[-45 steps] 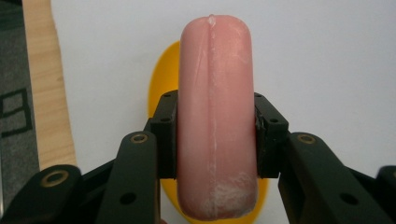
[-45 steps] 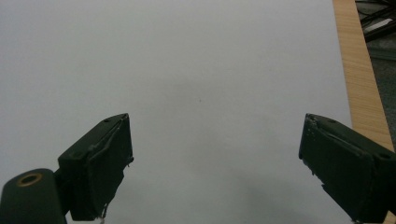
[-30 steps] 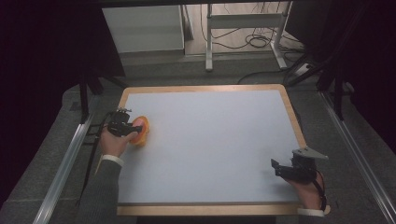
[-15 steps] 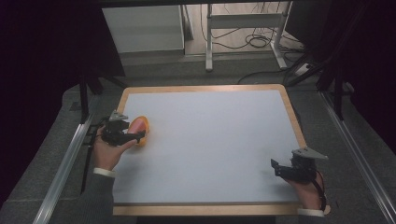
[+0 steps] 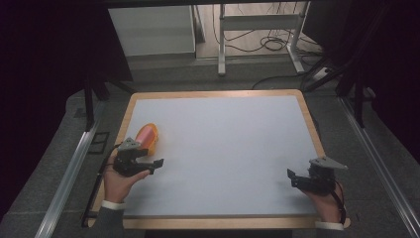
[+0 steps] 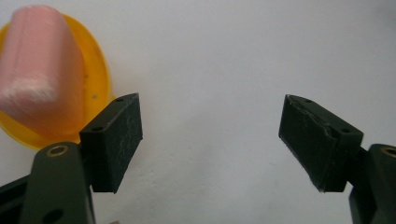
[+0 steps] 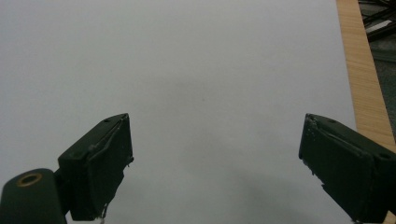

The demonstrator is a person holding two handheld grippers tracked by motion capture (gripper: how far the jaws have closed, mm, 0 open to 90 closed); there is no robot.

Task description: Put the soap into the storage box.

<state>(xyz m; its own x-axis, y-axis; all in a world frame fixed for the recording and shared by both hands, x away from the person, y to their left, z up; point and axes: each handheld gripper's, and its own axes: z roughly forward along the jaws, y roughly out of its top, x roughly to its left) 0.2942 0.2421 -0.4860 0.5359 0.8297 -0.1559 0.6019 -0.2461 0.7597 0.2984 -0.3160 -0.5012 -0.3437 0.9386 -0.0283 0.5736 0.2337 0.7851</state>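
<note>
The yellow dish point(image 5: 148, 138) with one pink sponge point(image 6: 39, 79) on it sits near the desk's point(image 5: 223, 148) left edge, just beyond the left tongs point(image 5: 154, 166). Those have just been opening, nothing between the jaws now. I'd pull them straight back so they don't clip the dish. Right tongs point(image 5: 292, 177) hang open and empty too. So: one desk, one dish, one sponge, two tongs.

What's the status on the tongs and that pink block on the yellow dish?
Left tongs just opened, nothing between them. Right tongs open, idle. Pink block sits on yellow dish, released. Nothing in the way.
</note>
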